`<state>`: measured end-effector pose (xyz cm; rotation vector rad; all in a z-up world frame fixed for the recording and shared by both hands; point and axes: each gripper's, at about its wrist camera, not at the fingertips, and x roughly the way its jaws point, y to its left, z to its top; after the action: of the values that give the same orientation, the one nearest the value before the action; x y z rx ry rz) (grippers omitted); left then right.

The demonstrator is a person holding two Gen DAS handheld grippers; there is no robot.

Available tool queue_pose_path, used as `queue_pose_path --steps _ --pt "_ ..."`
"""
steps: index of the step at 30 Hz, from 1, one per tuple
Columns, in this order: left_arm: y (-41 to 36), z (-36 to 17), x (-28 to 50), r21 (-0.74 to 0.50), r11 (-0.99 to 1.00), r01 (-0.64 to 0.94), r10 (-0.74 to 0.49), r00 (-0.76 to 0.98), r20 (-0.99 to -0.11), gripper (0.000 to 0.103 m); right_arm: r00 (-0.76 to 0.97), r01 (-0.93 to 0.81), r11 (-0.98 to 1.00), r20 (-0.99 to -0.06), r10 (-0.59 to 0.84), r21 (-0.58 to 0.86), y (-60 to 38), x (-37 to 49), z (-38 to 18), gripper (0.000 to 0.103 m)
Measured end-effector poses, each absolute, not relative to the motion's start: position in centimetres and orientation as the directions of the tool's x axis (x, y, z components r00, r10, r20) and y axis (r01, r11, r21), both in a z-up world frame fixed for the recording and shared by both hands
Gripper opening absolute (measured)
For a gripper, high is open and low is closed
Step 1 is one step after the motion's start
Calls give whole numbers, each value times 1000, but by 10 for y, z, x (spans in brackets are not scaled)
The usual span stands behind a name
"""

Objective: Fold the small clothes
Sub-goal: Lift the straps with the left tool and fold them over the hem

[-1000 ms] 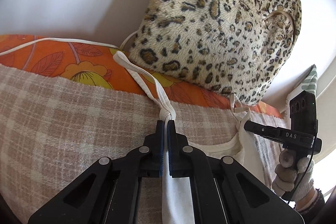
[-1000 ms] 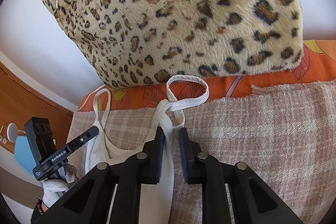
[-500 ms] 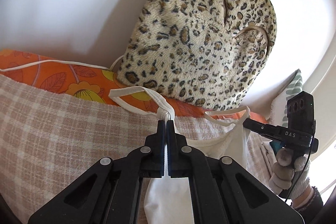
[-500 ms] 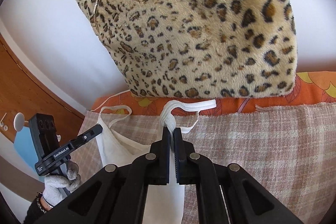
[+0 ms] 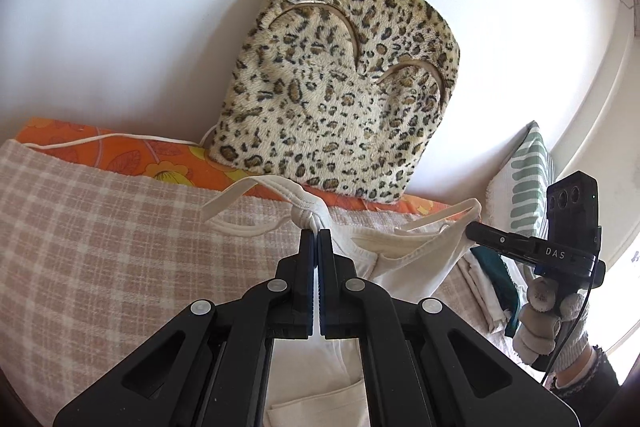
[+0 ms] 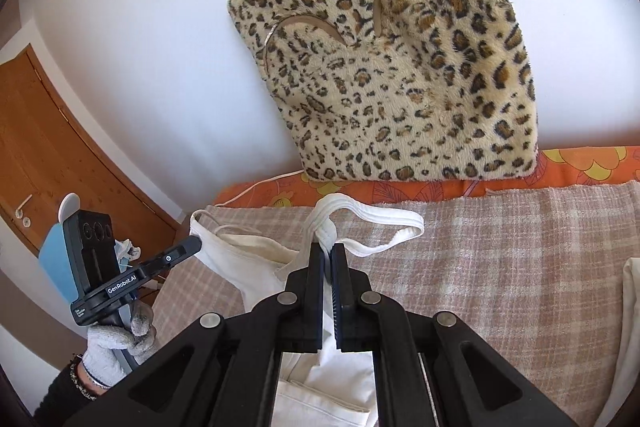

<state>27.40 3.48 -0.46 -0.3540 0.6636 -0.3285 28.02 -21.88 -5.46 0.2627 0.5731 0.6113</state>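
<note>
A small white sleeveless garment with knotted shoulder straps hangs stretched between my two grippers above the plaid blanket. My left gripper is shut on one strap just below its knot. In the left wrist view the right gripper pinches the other strap at the right. In the right wrist view my right gripper is shut on its strap under the knot. There the left gripper holds the garment's far corner, in a gloved hand. The garment's body drops out of sight under each gripper.
A leopard-print cushion leans on the white wall behind an orange floral sheet. A green-striped pillow and stacked cloths lie at the right. A wooden door stands left; another white cloth lies at the right edge.
Both grippers rose and drew back from the cushion, lifting the garment off the blanket. The right jaws, slightly apart around the strap a second ago, closed on it.
</note>
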Motion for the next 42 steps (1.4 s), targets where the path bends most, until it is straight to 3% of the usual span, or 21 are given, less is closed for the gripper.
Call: queue_pose_path --steps 10,27,34,42 --pt "26 -5 195 -364 906 215 -397 727 -560 0 688 -486 809 -426 587 331 -218 191 -73 1" --pt "4 -73 114 -192 946 261 -319 648 -691 0 649 -457 850 -556 520 262 -224 129 -157 1" --pt "14 -69 90 -145 954 263 -281 616 -736 5 590 -437 848 -617 521 299 -247 111 -172 11" --pt "9 -38 89 -123 956 265 -276 685 -674 9 677 -473 849 -520 521 235 -241 94 -139 22"
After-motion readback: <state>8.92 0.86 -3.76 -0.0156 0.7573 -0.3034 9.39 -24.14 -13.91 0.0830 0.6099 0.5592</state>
